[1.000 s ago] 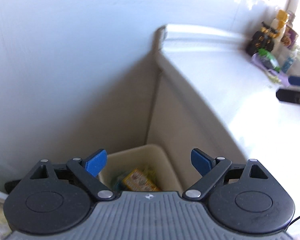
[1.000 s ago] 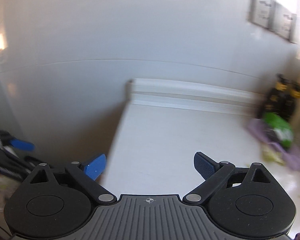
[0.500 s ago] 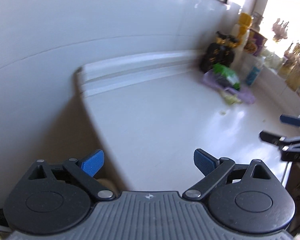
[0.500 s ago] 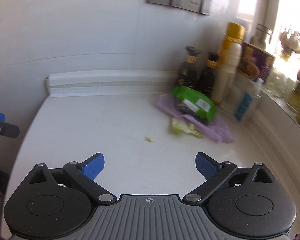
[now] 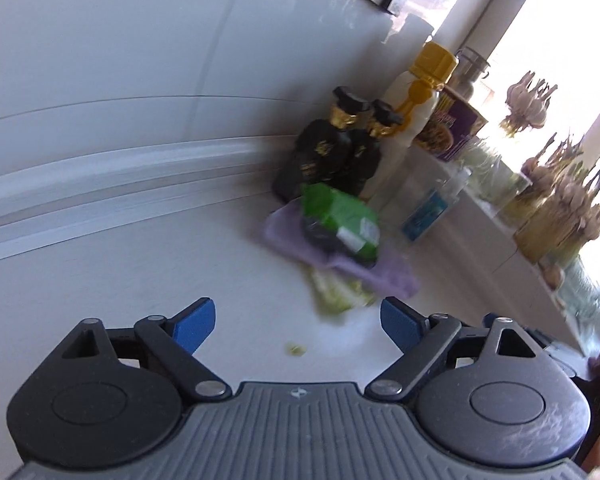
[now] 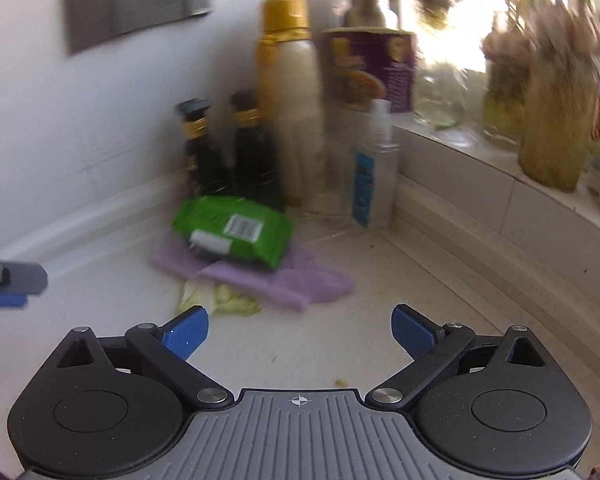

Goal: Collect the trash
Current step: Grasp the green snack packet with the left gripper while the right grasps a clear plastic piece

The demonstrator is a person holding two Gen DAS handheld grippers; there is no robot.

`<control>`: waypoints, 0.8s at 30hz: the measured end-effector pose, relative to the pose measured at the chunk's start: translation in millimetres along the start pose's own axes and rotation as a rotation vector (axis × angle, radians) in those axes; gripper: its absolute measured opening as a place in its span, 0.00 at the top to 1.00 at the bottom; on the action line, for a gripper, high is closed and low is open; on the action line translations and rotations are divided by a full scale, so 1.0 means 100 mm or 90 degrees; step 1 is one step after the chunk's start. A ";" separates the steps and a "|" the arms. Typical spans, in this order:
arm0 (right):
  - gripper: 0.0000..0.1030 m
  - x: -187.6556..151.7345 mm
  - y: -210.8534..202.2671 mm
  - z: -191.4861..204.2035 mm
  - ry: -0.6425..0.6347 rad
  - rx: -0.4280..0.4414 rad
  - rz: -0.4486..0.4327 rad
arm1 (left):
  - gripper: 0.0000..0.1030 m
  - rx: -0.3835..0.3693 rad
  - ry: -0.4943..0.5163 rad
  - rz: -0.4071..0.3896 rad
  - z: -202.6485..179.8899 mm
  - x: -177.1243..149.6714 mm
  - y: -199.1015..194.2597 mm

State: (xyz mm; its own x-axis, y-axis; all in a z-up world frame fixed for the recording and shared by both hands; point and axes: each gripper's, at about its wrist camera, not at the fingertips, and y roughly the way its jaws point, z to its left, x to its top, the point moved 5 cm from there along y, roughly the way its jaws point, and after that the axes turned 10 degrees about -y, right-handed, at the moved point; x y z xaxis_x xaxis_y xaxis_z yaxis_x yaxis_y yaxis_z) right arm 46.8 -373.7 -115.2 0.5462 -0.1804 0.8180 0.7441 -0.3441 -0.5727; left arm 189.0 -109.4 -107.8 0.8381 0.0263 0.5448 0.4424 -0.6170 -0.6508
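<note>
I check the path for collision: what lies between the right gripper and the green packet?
In the right wrist view, bare counter, then pale vegetable scraps and purple cloth lie between right gripper and green packet.

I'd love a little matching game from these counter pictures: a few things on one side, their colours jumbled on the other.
Things:
1. packet
2. cloth
3. tall bottle's cap
4. gripper fingertips

Colours:
A. gold
B. blue
C. green
D. lilac

Pairs: 1-C, 2-D, 3-A, 4-B
</note>
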 end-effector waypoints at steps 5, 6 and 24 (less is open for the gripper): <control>0.04 0.07 0.27 -0.29 0.084 0.013 -0.008 | 0.26 -0.036 -0.006 -0.001 -0.23 0.10 0.40; 0.04 0.07 0.31 -0.33 0.096 0.013 -0.010 | 0.29 -0.040 -0.009 -0.003 -0.26 0.12 0.47; 0.20 0.17 0.98 -0.64 0.302 0.051 -0.015 | 0.68 -0.062 -0.171 -0.043 -0.23 0.20 1.10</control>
State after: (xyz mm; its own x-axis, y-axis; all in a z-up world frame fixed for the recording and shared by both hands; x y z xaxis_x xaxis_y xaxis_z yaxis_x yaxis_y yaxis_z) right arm 104.4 -469.8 -154.6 0.3070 -0.5804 0.7542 0.7914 -0.2845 -0.5411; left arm 247.2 -194.7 -156.6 0.8676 0.2692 0.4181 0.4790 -0.6785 -0.5570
